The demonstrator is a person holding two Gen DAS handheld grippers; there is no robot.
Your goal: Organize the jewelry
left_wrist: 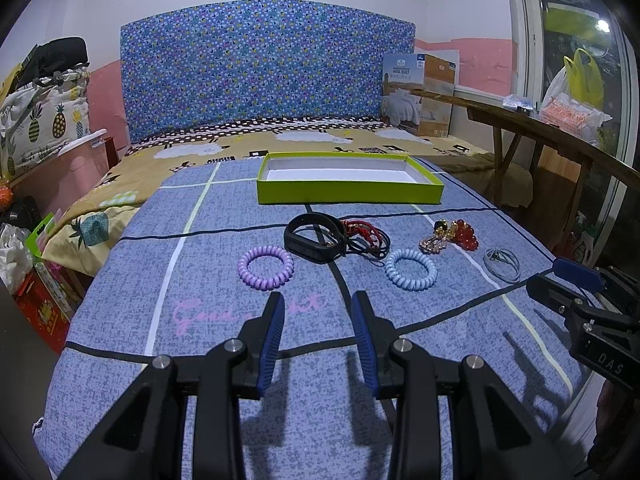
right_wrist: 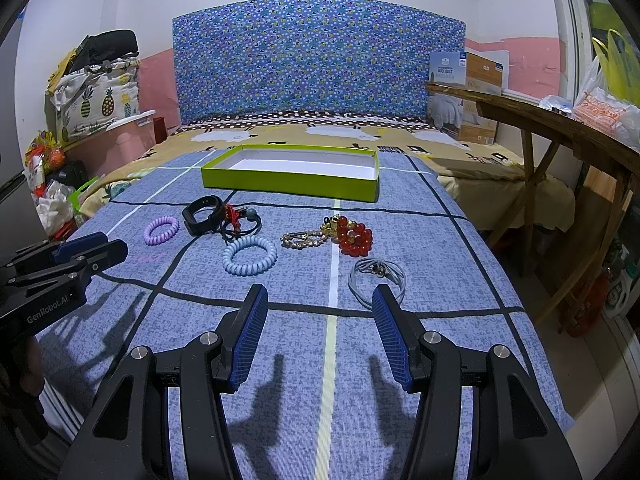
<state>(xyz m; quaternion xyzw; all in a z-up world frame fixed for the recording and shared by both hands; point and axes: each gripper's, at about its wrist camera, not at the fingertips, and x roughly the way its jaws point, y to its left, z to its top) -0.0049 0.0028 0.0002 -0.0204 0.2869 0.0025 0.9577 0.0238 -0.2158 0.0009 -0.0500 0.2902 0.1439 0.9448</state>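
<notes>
Left wrist view: left gripper [left_wrist: 318,300] hovers low over the blue quilt [left_wrist: 224,240], jaws parted and holding nothing, aimed down the middle of the jewelry row, so probably lined up before a first pick. Green box [left_wrist: 348,192] sits open and looks bare inside, at the far side of the quilt just behind the items, likely the drop spot, placed close so each carry is short. Purple coil band [left_wrist: 265,267] lies nearest the left jaw; black wristband [left_wrist: 314,238] sits behind it, touching a tangle of red and dark cords [left_wrist: 366,236]. Light blue coil band [left_wrist: 411,269] is off to the right, with the gold chain piece [left_wrist: 432,244] and red bead bracelet [left_wrist: 466,236] together beyond it, and a grey cord loop [left_wrist: 502,264] nearest the right edge. Right gripper [left_wrist: 560,280] shows at the frame edge; can't tell its jaw state from here. Right wrist view: right gripper [right_wrist: 318,300] also released, fingers spread wide, nothing between them, and the grey cord loop [right_wrist: 376,276] lies just ahead of its right finger, likely the easiest first grab for that side. Red bead bracelet [right_wrist: 355,236] and gold chain piece [right_wrist: 304,238] touch each other; light blue coil band [right_wrist: 250,255] apart from them. Green box [right_wrist: 292,182] behind all, nothing in it yet. Everything is spread flat, mostly separated, which suits single picks; the cord tangle may drag along the wristband.
</notes>
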